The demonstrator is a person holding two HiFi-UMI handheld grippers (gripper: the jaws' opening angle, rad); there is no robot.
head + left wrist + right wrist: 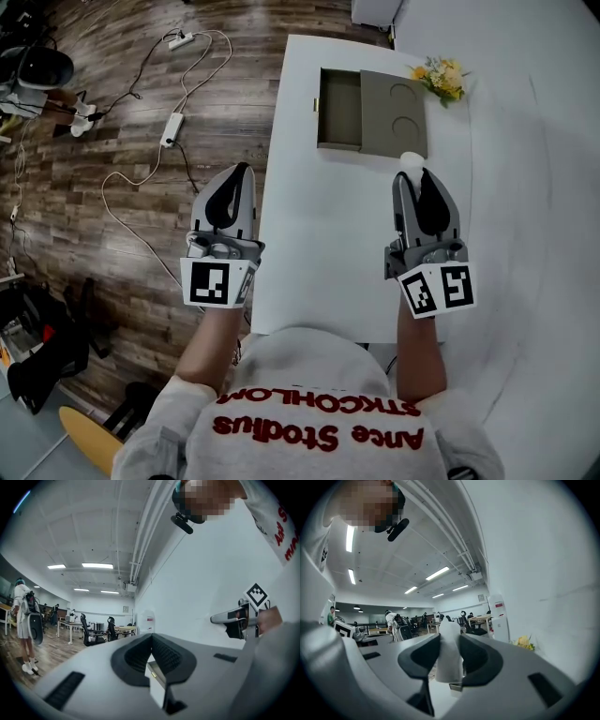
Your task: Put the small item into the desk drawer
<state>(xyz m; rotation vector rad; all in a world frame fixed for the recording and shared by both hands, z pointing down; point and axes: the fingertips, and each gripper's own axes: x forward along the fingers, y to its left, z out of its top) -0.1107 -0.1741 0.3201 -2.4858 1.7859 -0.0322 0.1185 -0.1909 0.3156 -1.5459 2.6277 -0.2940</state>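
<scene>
While the drawer (339, 109) sits open, right fingers (436, 202) grip the item (411, 161); left fingers (228, 199) closed.

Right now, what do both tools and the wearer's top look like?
Left tool and right tool: pale grey shells, black ribbed pads, each ending in a white cube of black square markers. No cables visible. Grey sweatshirt, red lettering.

The surface (328, 234) is plain white and the drawer (370, 111) dull olive-grey. The item (449, 648) is white. The left gripper (241, 171) and right gripper (413, 173) are pale grey with black ribbed pads (136, 656), and their cubes (217, 281) bear black-and-white square markers. The flowers (441, 77) are yellow. The floor (112, 187) is brown wood-grain planks. The sweatshirt (309, 375) is grey with red lettering.
</scene>
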